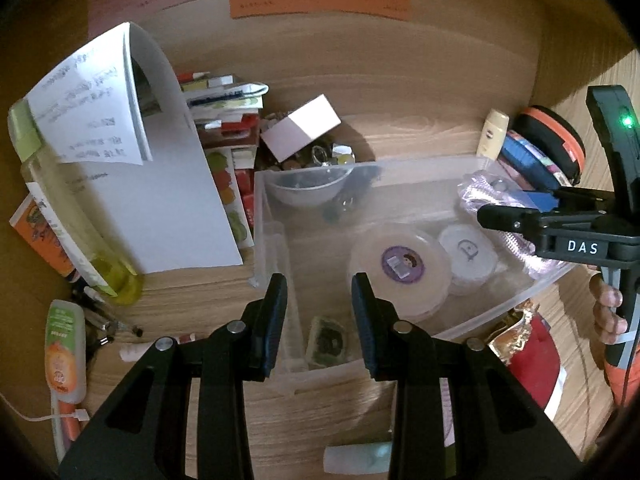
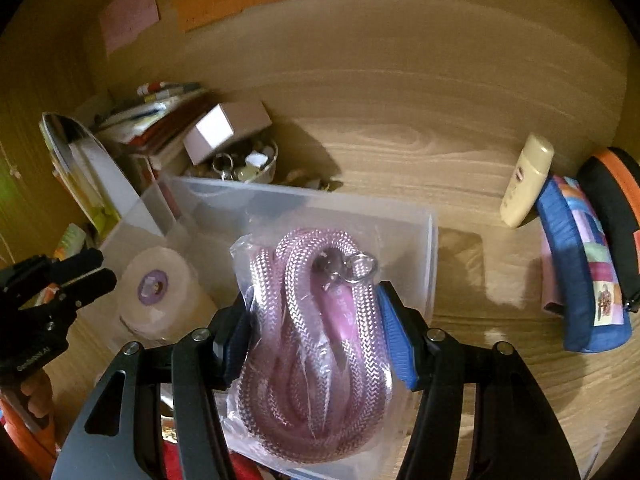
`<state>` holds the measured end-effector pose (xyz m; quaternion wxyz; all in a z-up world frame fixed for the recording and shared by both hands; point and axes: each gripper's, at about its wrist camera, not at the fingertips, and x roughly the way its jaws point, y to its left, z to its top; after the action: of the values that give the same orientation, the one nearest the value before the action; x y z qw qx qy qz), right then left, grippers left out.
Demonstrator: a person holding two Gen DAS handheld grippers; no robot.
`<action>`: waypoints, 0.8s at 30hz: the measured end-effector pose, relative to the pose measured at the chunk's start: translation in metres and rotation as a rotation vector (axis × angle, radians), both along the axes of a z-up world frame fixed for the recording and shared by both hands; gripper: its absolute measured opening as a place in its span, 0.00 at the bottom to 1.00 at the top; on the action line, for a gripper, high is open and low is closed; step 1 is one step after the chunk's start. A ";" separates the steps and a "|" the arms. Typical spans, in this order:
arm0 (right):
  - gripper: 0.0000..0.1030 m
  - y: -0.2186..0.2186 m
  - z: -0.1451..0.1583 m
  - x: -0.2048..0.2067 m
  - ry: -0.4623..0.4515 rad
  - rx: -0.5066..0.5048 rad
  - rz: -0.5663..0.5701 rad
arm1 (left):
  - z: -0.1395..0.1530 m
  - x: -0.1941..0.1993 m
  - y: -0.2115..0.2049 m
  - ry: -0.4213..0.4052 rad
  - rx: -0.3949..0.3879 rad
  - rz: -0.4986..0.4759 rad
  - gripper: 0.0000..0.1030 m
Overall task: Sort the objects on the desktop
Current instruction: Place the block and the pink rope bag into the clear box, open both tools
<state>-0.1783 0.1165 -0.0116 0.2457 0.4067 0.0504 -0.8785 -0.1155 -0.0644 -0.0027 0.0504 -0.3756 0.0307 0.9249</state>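
Over the clear plastic bin (image 2: 416, 216) — right gripper (image 2: 316, 336) clamped on a bagged pink rope (image 2: 316, 320), pack wedged between both pads. Step: depositing it; next move calls for lowering, then release. Left gripper (image 1: 320, 320) — jaws apart, holding nothing, above the bin's near wall.
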 end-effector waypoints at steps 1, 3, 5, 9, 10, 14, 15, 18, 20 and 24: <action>0.53 -0.001 -0.003 -0.001 -0.009 0.004 0.001 | 0.000 0.000 0.000 0.000 -0.003 0.000 0.32; 0.53 -0.003 -0.005 -0.001 0.001 0.024 0.003 | 0.000 0.000 0.001 0.003 -0.006 0.001 0.32; 0.54 -0.007 -0.008 0.001 0.007 0.052 0.010 | 0.002 0.002 0.000 0.004 -0.004 -0.001 0.32; 0.57 -0.011 -0.006 0.008 0.029 0.083 0.020 | 0.007 0.005 0.000 0.001 0.016 -0.009 0.37; 0.60 -0.010 -0.003 0.010 0.036 0.081 0.023 | 0.008 0.007 0.001 0.005 0.020 -0.009 0.42; 0.70 -0.007 0.008 0.018 0.064 0.055 0.023 | 0.017 0.017 0.003 0.034 0.016 -0.008 0.50; 0.70 -0.004 0.012 0.021 0.072 0.049 0.022 | 0.019 0.019 0.003 0.039 0.016 -0.009 0.51; 0.73 0.003 0.022 0.030 0.084 0.024 0.017 | 0.025 0.029 0.005 0.052 0.022 -0.019 0.57; 0.77 0.010 0.027 0.036 0.090 0.004 0.016 | 0.028 0.037 0.008 0.056 0.019 -0.027 0.62; 0.77 0.024 0.033 0.051 0.110 0.001 0.011 | 0.028 0.047 0.013 0.056 0.004 -0.029 0.75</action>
<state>-0.1270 0.1404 0.0213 0.2472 0.3573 0.0664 -0.8982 -0.0684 -0.0518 0.0252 0.0637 -0.3491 0.0358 0.9342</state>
